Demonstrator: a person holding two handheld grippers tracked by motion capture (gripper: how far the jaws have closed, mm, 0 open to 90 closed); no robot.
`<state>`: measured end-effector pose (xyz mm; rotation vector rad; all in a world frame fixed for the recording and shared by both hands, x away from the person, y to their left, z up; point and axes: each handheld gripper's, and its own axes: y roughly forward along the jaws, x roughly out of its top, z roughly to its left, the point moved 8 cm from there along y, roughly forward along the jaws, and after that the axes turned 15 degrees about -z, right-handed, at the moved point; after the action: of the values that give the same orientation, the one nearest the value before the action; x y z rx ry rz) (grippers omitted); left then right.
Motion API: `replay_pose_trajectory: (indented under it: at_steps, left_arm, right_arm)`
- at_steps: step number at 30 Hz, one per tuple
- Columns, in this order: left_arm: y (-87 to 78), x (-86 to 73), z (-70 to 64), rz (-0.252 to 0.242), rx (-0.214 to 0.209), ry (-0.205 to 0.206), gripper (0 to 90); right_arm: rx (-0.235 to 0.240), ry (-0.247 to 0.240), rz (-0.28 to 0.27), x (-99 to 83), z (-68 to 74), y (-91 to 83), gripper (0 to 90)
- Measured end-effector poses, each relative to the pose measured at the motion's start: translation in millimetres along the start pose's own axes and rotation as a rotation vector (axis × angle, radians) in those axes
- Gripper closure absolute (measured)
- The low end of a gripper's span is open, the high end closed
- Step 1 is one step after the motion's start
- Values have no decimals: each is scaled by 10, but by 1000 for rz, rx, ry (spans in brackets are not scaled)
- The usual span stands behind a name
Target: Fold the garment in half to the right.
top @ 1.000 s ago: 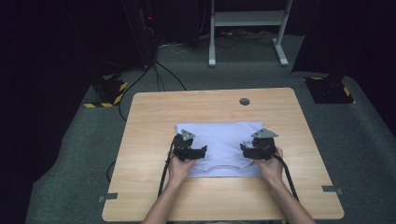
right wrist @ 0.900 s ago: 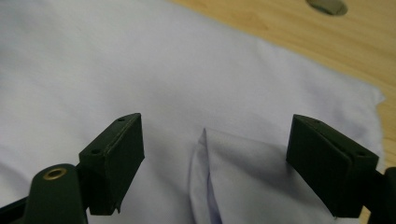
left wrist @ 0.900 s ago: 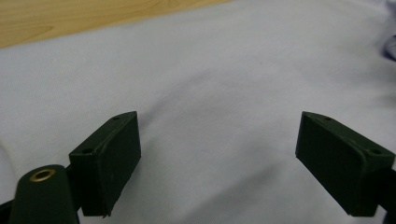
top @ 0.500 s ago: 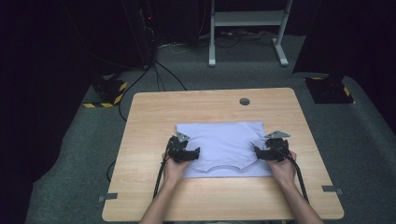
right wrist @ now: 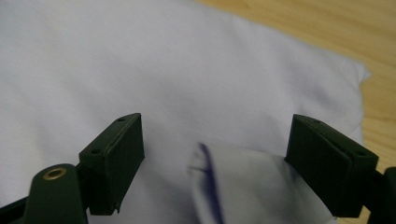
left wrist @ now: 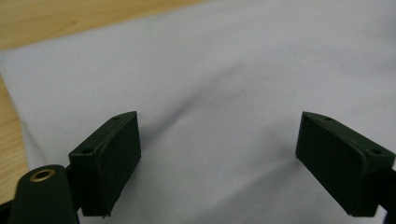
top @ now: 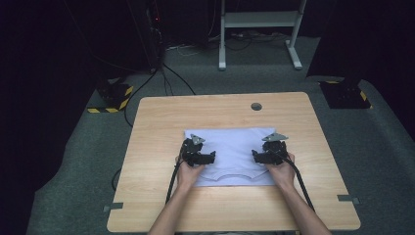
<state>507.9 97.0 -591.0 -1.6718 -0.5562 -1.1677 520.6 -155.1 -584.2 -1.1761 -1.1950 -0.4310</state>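
Now the folded white shirt [top: 230, 156] lies at the middle of the desk [top: 161, 117], long axis running 9 to 3 o'clock, with the left hand-held gripper [top: 197, 155] and right hand-held gripper [top: 268, 154] resting on its two ends, jaws apart, equally near.

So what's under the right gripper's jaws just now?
The white shirt, with a label-like flap between the right gripper's open jaws. The table beneath the cloth is covered.

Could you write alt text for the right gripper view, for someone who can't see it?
The right gripper, its two black jaws wide apart, hangs over a folded white shirt; a label with a dark stripe lies between them. Wooden table shows beyond.
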Motion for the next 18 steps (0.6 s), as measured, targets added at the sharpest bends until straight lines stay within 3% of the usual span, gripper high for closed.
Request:
replay_pose_trajectory:
  at_steps: [5, 10, 12, 15, 18]
  left_arm:
    - [-98, -81, 125, 3, 36, 24, 164]
    - [-246, -108, 250, -13, 56, 4, 162]
    - [-272, -66, 264, -37, 52, -16, 157]
    - [-268, 40, 181, -69, 29, -16, 155]
    - [-208, 131, 37, -83, -6, 2, 151]
  right_arm:
    - [-25, 30, 12, -127, -193, -81, 187]
    - [-67, 70, 21, -279, -483, -329, 181]
    - [-68, 89, 7, -276, -533, -418, 182]
    - [-60, 68, -53, -123, -463, -483, 189]
    - [-13, 49, -102, 80, -273, -451, 195]
